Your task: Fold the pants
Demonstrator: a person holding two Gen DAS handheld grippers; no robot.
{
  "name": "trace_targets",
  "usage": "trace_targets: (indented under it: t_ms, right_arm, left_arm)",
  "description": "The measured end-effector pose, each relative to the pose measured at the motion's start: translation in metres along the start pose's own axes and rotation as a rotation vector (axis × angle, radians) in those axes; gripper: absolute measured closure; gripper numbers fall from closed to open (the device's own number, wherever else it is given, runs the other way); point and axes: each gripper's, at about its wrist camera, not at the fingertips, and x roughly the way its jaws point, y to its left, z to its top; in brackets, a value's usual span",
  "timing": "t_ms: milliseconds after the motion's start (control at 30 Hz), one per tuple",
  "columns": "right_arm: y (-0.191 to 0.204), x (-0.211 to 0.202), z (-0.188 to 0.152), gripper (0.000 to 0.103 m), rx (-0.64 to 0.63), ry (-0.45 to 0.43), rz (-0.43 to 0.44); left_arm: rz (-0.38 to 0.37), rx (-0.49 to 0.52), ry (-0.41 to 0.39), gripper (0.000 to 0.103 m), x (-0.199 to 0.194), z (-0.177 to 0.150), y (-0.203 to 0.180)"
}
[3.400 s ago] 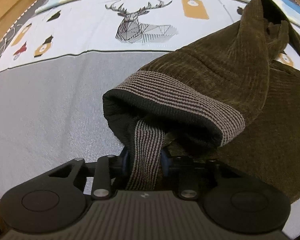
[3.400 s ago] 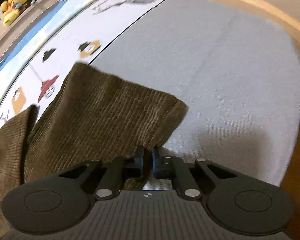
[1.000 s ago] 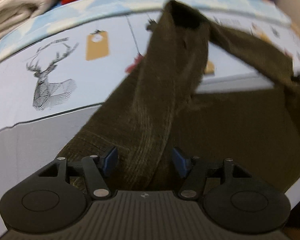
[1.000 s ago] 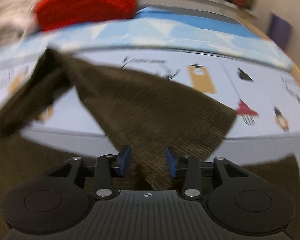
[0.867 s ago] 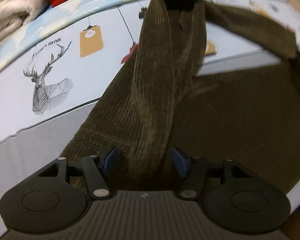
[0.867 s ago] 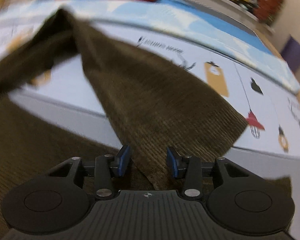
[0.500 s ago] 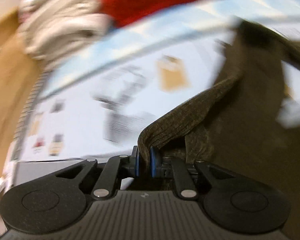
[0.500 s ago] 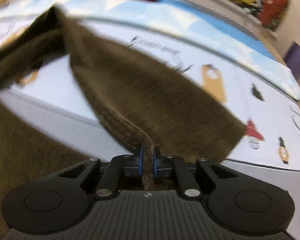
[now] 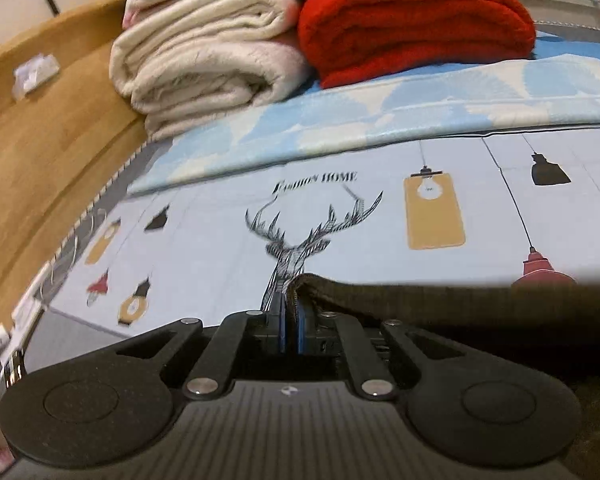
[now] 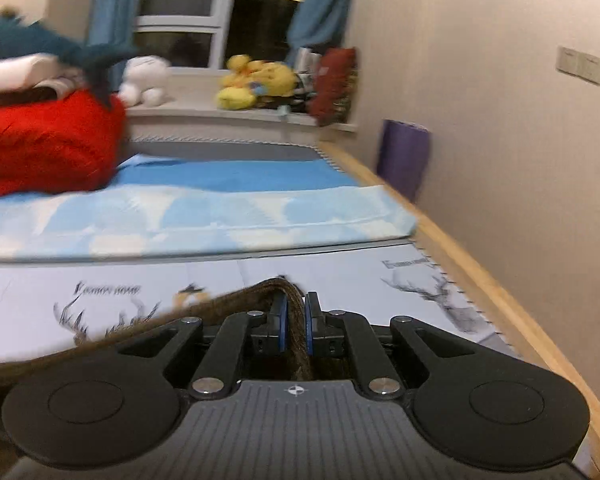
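Above the bed (image 9: 220, 248), both tools pinch the brown pants.
Left tool (image 9: 290, 320) and right tool (image 10: 294, 322) each clamp an edge; pants (image 9: 460, 304) seem soft, limp, light; grip corners.

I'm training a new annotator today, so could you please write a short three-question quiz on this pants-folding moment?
1. True or false: the left claw is shut on the brown pants.
2. What does the right claw hold? A) the red blanket B) the pants' edge C) nothing
3. Fill in: on the bed sheet, beyond the left claw, is a drawing of a ____.

Key: 1 true; 2 B; 3 deer.
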Motion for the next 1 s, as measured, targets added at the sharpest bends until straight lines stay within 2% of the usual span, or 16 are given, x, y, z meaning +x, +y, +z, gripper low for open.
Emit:
trace_targets:
  t_ms: [133, 233, 367, 433, 500, 567, 667, 700, 733, 800, 833, 933, 1000]
  right_arm:
    - [0.006, 0.018, 0.02, 0.095, -0.004, 0.04, -0.015]
    - [0.038, 0.054, 0.032, 0.095, -0.02, 0.066, -0.036]
    - [0.071, 0.11, 0.04, 0.092, 0.042, 0.083, -0.063]
    - [0.081, 0.136, 0.039, 0.088, 0.07, 0.091, -0.086]
    - [0.085, 0.147, 0.034, 0.082, 0.12, 0.103, -0.114]
    - [0.079, 0.142, 0.023, 0.071, 0.219, 0.074, -0.091]
    - [0.066, 0.134, -0.01, 0.066, 0.318, 0.055, -0.106]
    - [0.058, 0.136, -0.026, 0.066, 0.361, 0.078, -0.112]
    - [0.05, 0.144, -0.04, 0.066, 0.409, 0.125, -0.112]
    - [0.032, 0.167, -0.065, 0.065, 0.55, 0.257, -0.086]
    - [0.025, 0.175, -0.076, 0.065, 0.615, 0.288, -0.055]
    - [0.017, 0.192, -0.099, 0.064, 0.694, 0.341, -0.021]
    - [0.018, 0.204, -0.107, 0.064, 0.699, 0.352, 0.018]
  left_arm:
    - [0.019, -0.003, -0.03, 0.098, 0.014, -0.003, -0.01]
    - [0.018, -0.047, -0.013, 0.097, 0.031, -0.004, -0.009]
    - [-0.026, -0.146, 0.071, 0.093, 0.063, 0.002, 0.0]
    - [-0.047, -0.195, 0.145, 0.088, 0.079, 0.004, 0.006]
    - [-0.071, -0.254, 0.192, 0.087, 0.087, 0.007, 0.012]
    - [-0.076, -0.296, 0.223, 0.086, 0.091, 0.011, 0.016]
    - [-0.052, -0.349, 0.279, 0.085, 0.089, 0.021, 0.016]
    - [-0.046, -0.367, 0.289, 0.081, 0.084, 0.025, 0.015]
    - [-0.048, -0.387, 0.29, 0.071, 0.078, 0.029, 0.014]
    - [-0.1, -0.422, 0.271, 0.066, 0.063, 0.039, 0.008]
    - [-0.151, -0.427, 0.262, 0.065, 0.054, 0.044, 0.003]
    - [-0.297, -0.378, 0.238, 0.065, 0.03, 0.052, -0.021]
    - [-0.464, -0.319, 0.241, 0.065, 0.016, 0.05, -0.044]
